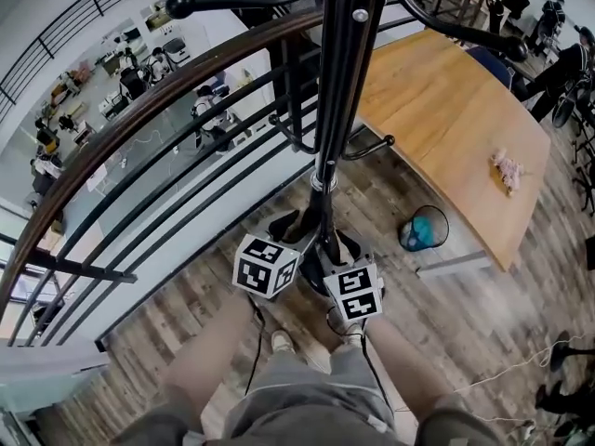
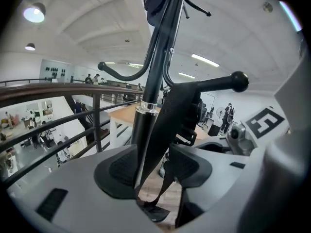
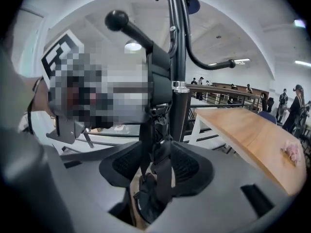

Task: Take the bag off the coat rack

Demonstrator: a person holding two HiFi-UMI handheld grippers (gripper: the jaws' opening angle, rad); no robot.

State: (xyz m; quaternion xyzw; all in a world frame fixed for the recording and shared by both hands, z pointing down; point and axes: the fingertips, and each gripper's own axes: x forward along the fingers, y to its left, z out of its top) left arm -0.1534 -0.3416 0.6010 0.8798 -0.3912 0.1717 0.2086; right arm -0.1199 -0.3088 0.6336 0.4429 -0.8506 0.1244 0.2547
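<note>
A black coat rack pole (image 1: 337, 82) rises toward me, with curved ball-tipped hooks (image 2: 239, 80). The black bag (image 2: 187, 110) hangs from one hook against the pole, and its body (image 3: 158, 76) also shows in the right gripper view. My left gripper (image 1: 279, 260) is open beside the pole, and a wide black strap (image 2: 163, 130) runs between its pads (image 2: 119, 169) with a gap on one side. My right gripper (image 1: 346, 282) is open too, with the bag's straps and a buckle (image 3: 158, 178) hanging between its jaws. In the head view the marker cubes hide the jaws.
A dark curved railing (image 1: 139, 119) with black bars runs close on the left, over a drop to a lower floor. A wooden table (image 1: 446, 110) stands at the right with a pink object (image 1: 509, 167) on it. A blue bin (image 1: 423, 229) sits by the table.
</note>
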